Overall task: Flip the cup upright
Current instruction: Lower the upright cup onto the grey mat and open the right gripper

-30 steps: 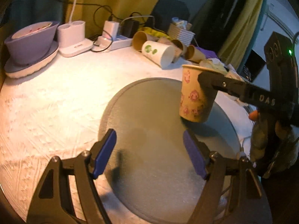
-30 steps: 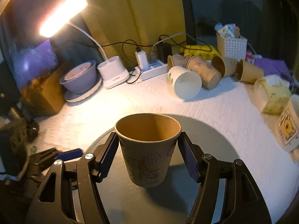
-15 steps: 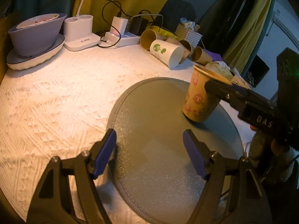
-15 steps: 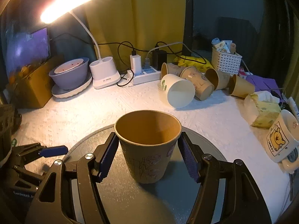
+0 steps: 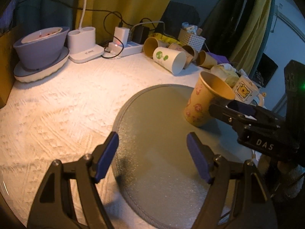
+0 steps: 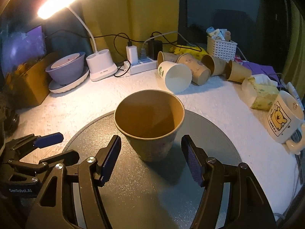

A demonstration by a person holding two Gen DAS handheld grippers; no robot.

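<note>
The right claw has let go of the brown printed paper cup, its pads now apart. The cup stands upright, seemingly settled, on the round grey mat; the task looks done. The left claw is released too, grasping nothing.

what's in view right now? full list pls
paper cup: 1, tan with pink prints, upright on the mat
round mat: 1, grey, near table centre
tablecloth: 1, white textured, over the table
tipped paper cups: 5, one white, four tan, lying at the back
Pooh mug: 1, white, right edge
tissue pack: 1, yellow, beside the mug
basket: 1, white, back right
power strip: 1, white with chargers, back centre
lamp: 1, white, lit, back left
bowl: 1, purple on a white plate, far left
left gripper: black with blue pads, open, empty
right gripper: black with blue pads, open, astride the cup
</note>
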